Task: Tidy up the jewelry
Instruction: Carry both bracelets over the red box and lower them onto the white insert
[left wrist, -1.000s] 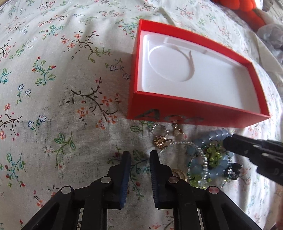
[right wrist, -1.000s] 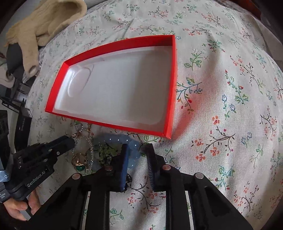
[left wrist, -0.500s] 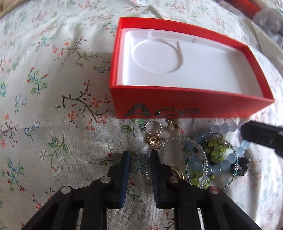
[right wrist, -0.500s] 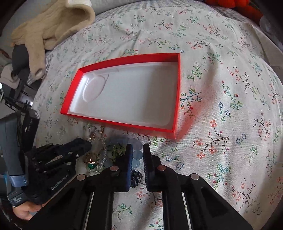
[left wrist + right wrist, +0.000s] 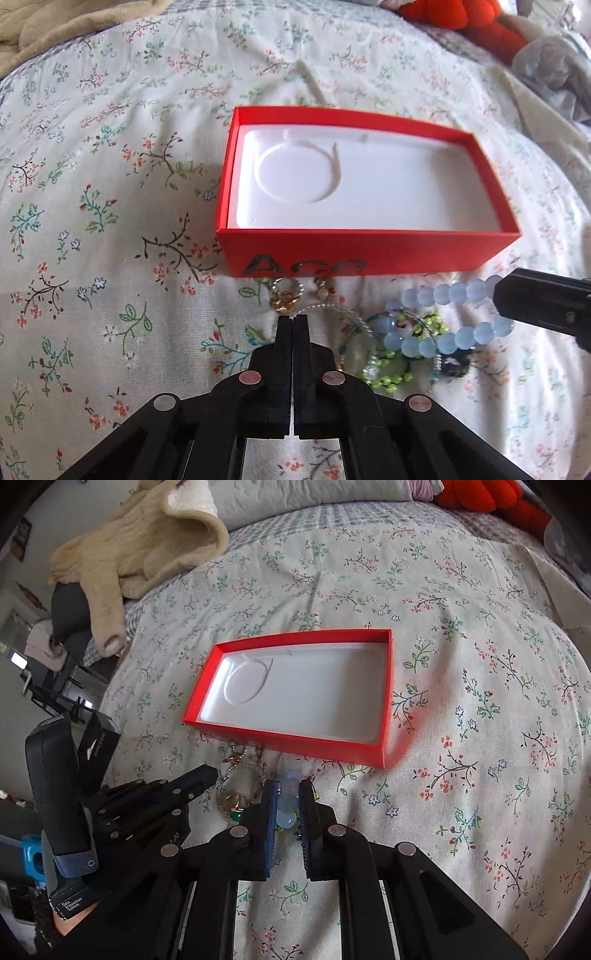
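A red box (image 5: 369, 254) with a white moulded insert lies open on the floral bedspread; it also shows in the right wrist view (image 5: 384, 686). In front of it lies a heap of jewelry: a gold ring charm (image 5: 282, 301), a clear bead chain (image 5: 343, 310), green beads (image 5: 388, 378). My right gripper (image 5: 288, 794) is shut on the pale blue bead bracelet (image 5: 439, 295), lifted off the heap; the bracelet shows between its pads (image 5: 287, 805). My left gripper (image 5: 293, 319) is shut with nothing visible in it, just short of the gold charm.
A beige knitted garment (image 5: 140, 550) lies at the bed's far left. An orange plush (image 5: 465, 18) and grey cloth (image 5: 554, 70) lie at the far right. The bed's left edge (image 5: 110, 686) drops to furniture below.
My left gripper has closed from open. My right gripper has closed on the blue bracelet and raised it. Both cameras have pulled up and back from the bed.
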Demonstrator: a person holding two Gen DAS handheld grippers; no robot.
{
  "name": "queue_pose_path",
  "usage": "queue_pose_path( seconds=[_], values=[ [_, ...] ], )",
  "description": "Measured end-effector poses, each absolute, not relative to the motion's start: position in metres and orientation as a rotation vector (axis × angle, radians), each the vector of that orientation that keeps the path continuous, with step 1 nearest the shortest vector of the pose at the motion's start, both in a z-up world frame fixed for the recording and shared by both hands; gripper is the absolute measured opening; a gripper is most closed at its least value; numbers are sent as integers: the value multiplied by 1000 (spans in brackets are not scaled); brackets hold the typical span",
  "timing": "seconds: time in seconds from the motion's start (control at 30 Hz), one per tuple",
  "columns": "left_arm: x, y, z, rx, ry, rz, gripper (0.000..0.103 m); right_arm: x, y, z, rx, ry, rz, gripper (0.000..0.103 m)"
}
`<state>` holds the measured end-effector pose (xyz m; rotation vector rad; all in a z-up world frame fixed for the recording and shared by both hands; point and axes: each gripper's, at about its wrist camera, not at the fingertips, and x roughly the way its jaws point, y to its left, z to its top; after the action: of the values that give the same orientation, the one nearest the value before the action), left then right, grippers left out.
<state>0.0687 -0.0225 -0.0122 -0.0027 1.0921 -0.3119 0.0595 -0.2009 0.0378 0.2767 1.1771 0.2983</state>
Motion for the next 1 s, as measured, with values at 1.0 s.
queue_pose_path(
  seconds=[1.0],
  values=[
    [69,-33,-8,-5,1102,-325,0,41,-219,73,307,1072,276,12]
  ],
)
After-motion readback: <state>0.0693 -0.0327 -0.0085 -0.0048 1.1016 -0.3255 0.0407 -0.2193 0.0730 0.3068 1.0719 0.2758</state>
